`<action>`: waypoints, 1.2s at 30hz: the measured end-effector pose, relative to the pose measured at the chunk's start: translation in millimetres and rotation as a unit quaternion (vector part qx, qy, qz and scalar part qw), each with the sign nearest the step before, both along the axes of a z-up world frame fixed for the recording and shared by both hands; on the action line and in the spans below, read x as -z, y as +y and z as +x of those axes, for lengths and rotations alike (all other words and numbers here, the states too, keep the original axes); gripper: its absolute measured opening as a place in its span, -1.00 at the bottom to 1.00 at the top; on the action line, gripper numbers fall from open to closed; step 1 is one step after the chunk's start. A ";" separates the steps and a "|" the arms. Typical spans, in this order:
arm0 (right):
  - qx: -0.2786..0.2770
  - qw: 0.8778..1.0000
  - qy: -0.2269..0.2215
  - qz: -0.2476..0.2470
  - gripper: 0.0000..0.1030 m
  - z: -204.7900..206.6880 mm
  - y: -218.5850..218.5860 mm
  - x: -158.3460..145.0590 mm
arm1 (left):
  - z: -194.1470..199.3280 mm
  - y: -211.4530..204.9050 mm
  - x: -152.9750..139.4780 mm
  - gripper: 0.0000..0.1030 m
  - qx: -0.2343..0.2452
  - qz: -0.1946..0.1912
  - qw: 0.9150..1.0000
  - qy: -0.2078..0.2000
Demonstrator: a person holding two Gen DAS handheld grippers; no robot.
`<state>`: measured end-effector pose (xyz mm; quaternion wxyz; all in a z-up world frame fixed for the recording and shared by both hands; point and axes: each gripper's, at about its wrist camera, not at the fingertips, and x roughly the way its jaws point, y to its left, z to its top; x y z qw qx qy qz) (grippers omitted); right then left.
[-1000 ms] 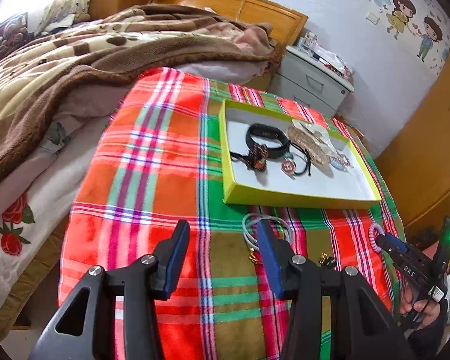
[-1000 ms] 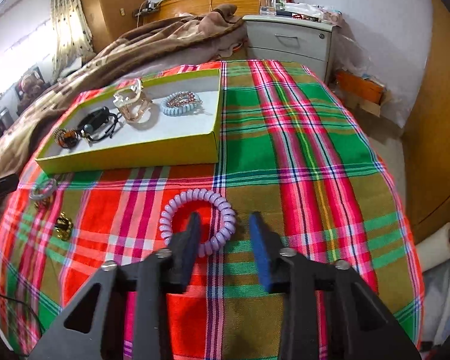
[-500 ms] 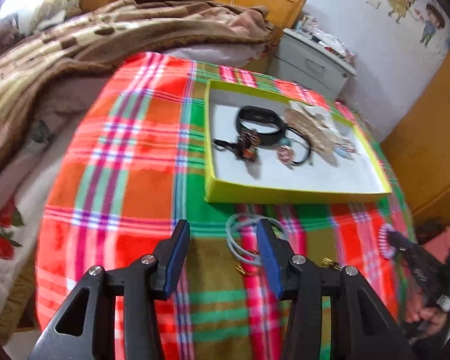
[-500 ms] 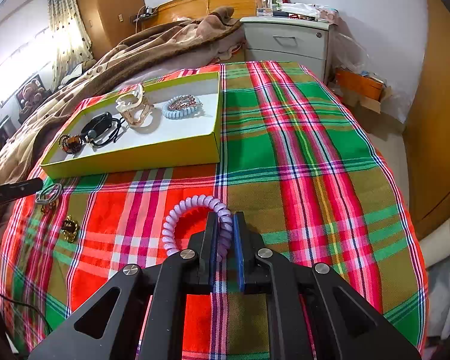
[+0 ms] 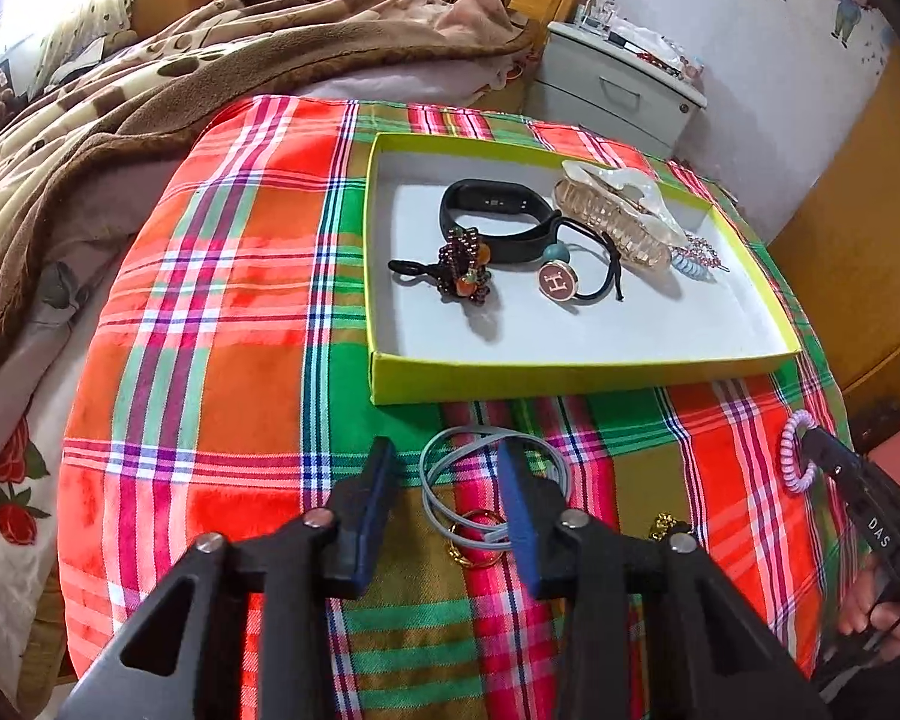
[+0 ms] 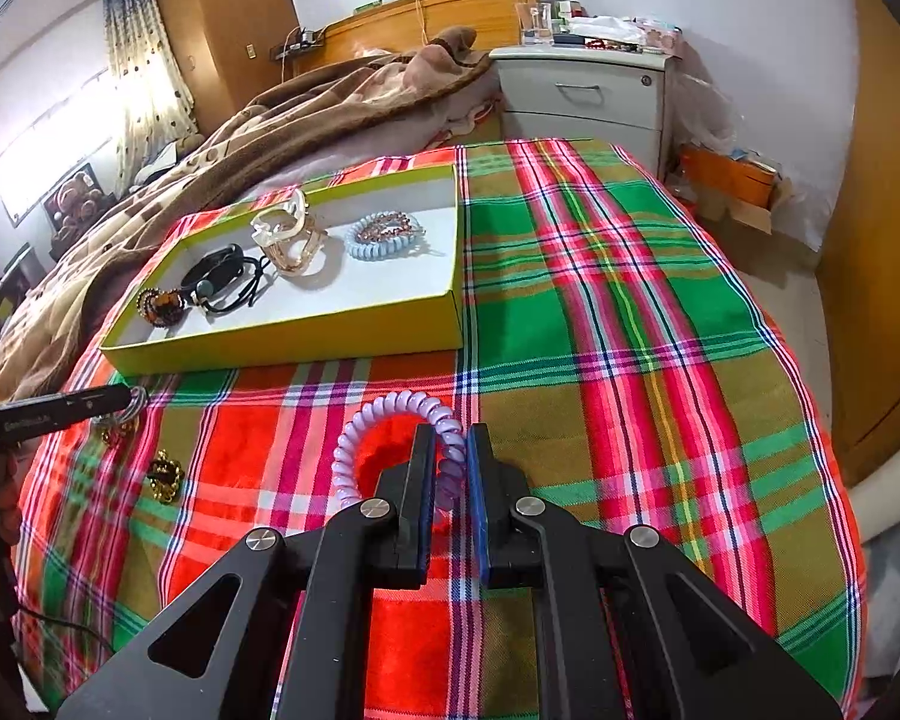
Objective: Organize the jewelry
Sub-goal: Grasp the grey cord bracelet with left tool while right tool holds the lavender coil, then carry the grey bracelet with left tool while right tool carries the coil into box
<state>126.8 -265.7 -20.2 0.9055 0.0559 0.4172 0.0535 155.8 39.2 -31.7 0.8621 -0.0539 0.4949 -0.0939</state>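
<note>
A yellow-green box with a white floor lies on the plaid cloth. It holds a black band, a beaded tie, a hair tie with a round charm, a clear claw clip and a blue coil tie. My left gripper is open over grey loop rings just in front of the box. My right gripper is shut on a lilac spiral hair tie, also seen in the left wrist view.
A small gold piece lies on the cloth left of the lilac tie. The cloth-covered surface drops off at its right and near edges. A bed with a brown blanket and a grey nightstand stand behind.
My right gripper closed on the lilac spiral tie and lifted it slightly. My left gripper moved forward and down, and the grey rings now sit between its open fingers.
</note>
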 end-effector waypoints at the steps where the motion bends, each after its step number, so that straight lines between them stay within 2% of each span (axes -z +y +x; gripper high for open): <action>1: 0.000 1.000 0.000 0.001 -0.79 0.4 -0.2 -0.2 | 0.0 -0.6 -0.1 -0.50 0.002 0.007 1.000 -0.002; 3: 0.000 1.000 -0.002 0.002 -0.79 0.8 0.1 -1.0 | 0.0 -2.9 0.1 -0.64 0.006 0.020 1.000 -0.005; 5: -0.001 1.000 -0.004 0.003 -0.79 0.4 1.1 -2.1 | -0.7 -4.5 0.1 -0.78 0.013 0.015 1.000 0.000; 9: -0.001 1.000 -0.006 0.003 -0.79 0.3 2.7 -3.7 | -4.0 -9.4 0.0 -0.96 0.024 0.027 0.999 -0.005; 23: 0.005 1.000 -0.026 0.006 -0.79 -4.2 5.0 -16.8 | -21.3 4.5 -44.4 -0.97 0.023 -0.047 0.997 -0.059; 36: -0.004 0.998 -0.055 0.012 -0.79 13.5 16.7 -43.5 | -4.2 -4.2 -71.4 -0.97 0.036 -0.071 0.993 -0.089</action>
